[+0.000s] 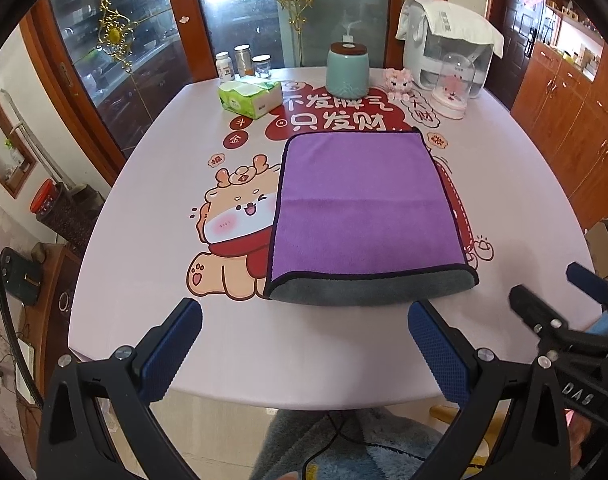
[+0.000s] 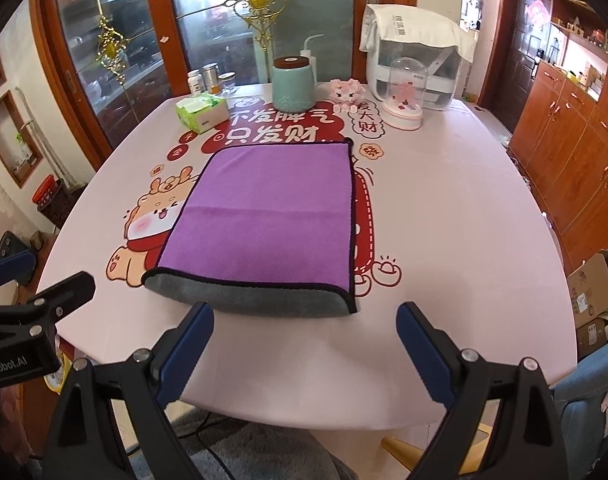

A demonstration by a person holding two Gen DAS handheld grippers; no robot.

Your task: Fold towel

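A purple towel (image 1: 364,208) with a grey underside lies folded flat on the pink table (image 1: 143,240), its rolled grey fold facing me; it also shows in the right wrist view (image 2: 271,216). My left gripper (image 1: 304,316) is open and empty, held just short of the towel's near edge. My right gripper (image 2: 304,316) is open and empty too, in front of the towel's near right corner. The right gripper's fingers (image 1: 544,308) show at the right of the left wrist view. The left gripper's fingers (image 2: 43,300) show at the left of the right wrist view.
At the table's far side stand a tissue pack (image 1: 249,98), a teal jar (image 1: 347,72), a pink toy (image 1: 398,80), a glass dome (image 1: 454,88), a white appliance (image 1: 444,40) and small jars (image 1: 241,62). Wooden cabinets (image 2: 564,152) stand at right, cardboard boxes (image 2: 592,292) on the floor.
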